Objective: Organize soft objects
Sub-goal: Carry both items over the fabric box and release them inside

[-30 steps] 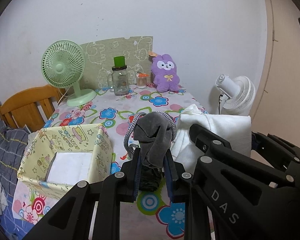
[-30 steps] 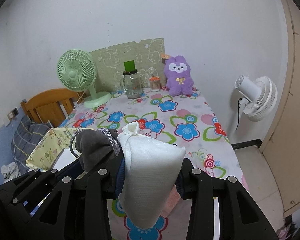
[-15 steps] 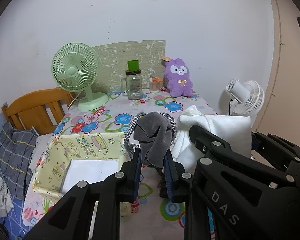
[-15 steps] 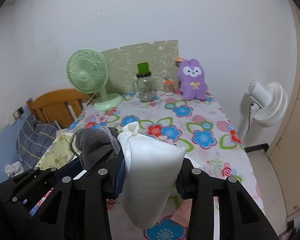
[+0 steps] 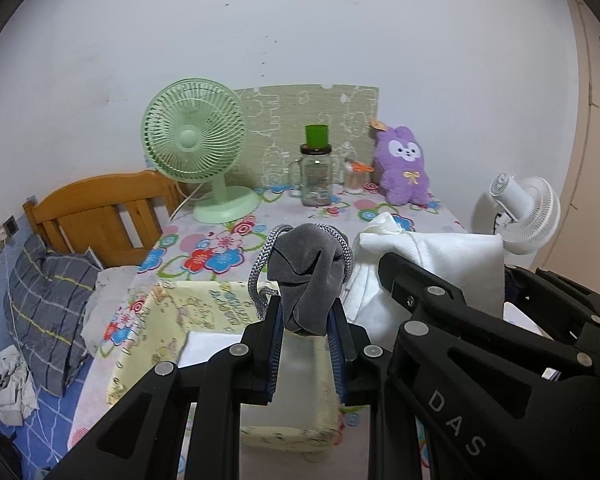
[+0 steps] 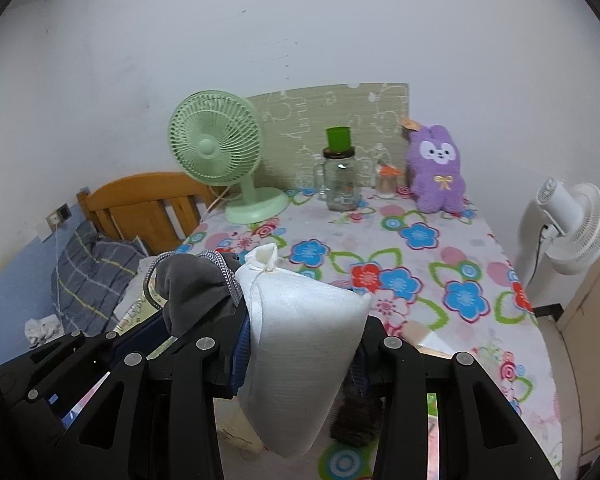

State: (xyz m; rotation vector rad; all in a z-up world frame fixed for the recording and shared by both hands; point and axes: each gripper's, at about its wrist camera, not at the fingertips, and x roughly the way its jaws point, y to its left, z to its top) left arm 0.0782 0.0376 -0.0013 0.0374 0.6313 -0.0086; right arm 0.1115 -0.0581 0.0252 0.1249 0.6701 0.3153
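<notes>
We carry a grey pouch clamped in our left hand-held gripper, directly above the yellow bin on the desk, which lies below and slightly left. Our right hand-held gripper pinches the white bag, further from the bin.

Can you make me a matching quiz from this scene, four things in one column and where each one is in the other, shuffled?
Things:
1. grey pouch
2. white bag
3. purple plush
4. yellow bin

Places:
A. back of the table, by the wall
B. in the right claw
C. below the left claw
D. in the left claw

Pairs: 1-D, 2-B, 3-A, 4-C
</notes>
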